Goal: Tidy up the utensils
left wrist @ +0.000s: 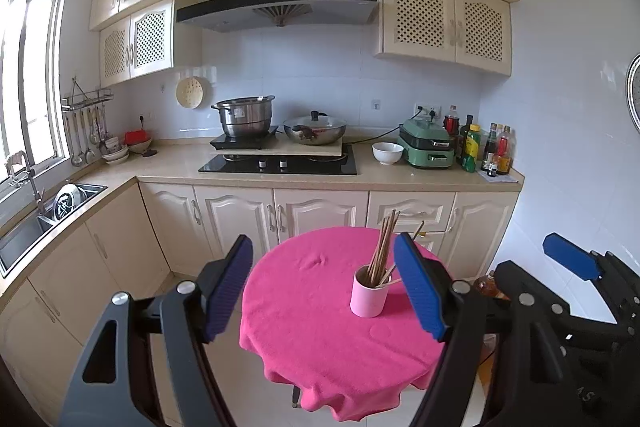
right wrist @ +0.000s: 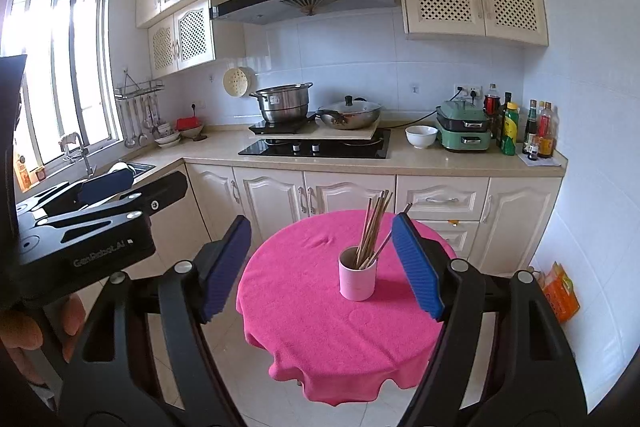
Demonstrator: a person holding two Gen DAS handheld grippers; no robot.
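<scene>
Fingers of both the left gripper and right gripper spread wide, empty; cup of chopsticks upright on pink table, two o'clock of center; approach level, avoid tipping it.

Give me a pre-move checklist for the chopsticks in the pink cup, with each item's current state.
1. Pink cup upright on the pink tablecloth: ok.
2. Chopsticks standing in the cup: ok.
3. Left hand-held gripper open, nothing between its pads: ok.
4. Right hand-held gripper open, holding nothing: ok.
5. Either gripper at the cup: not ok, both short of it.
6. All utensils already gathered: cannot tell.
</scene>
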